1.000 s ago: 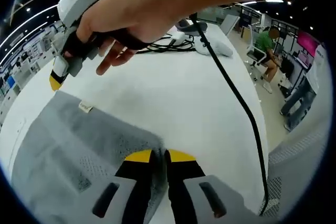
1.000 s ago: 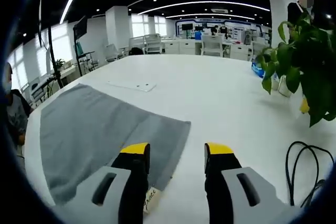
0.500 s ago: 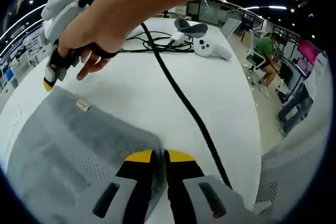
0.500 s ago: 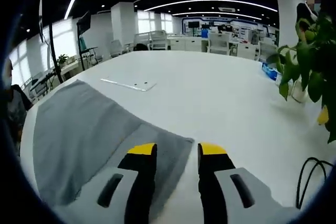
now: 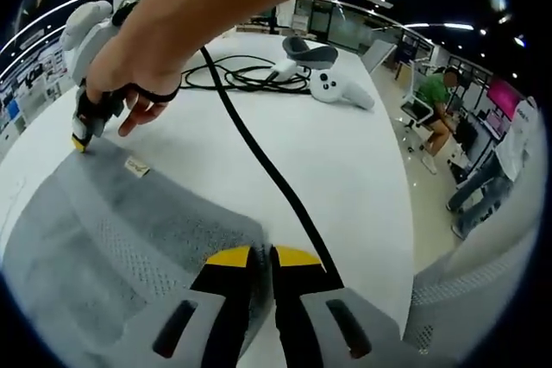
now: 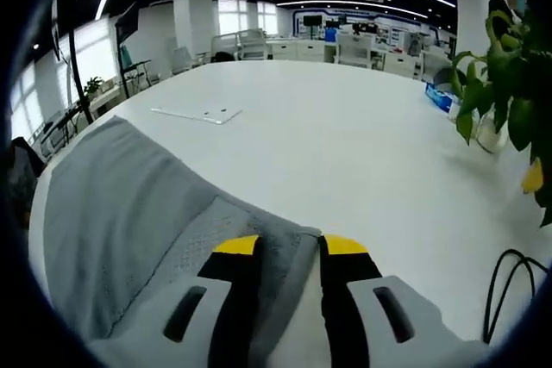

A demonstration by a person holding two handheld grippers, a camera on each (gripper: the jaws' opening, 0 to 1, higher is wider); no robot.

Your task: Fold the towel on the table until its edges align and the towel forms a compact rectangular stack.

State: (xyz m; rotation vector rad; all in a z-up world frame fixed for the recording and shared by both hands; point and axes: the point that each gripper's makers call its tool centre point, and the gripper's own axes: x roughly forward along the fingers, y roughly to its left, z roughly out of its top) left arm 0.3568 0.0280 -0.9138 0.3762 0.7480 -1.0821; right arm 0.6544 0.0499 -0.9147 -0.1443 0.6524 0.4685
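A grey towel [image 5: 121, 230] lies spread on the white table [image 5: 345, 170]. My left gripper [image 5: 261, 256] is shut on its near corner. A hand holds my right gripper [image 5: 82, 131] at the upper left, its yellow tip down at the towel's far corner beside a small label [image 5: 136, 166]. In the right gripper view the towel [image 6: 129, 204] stretches off to the left. My right gripper [image 6: 290, 246] straddles the towel's corner, the jaws open a narrow gap apart with cloth between them.
A black cable [image 5: 267, 178] runs from the hand across the table to my left gripper. White controllers [image 5: 332, 84] and coiled cables [image 5: 237, 75] lie at the table's far end. A flat white strip [image 6: 197, 114] lies beyond the towel and a potted plant [image 6: 504, 84] stands at the right.
My right gripper has come down onto the towel's corner, and its jaws have narrowed from wide apart to a small gap around it. The left gripper keeps its hold.
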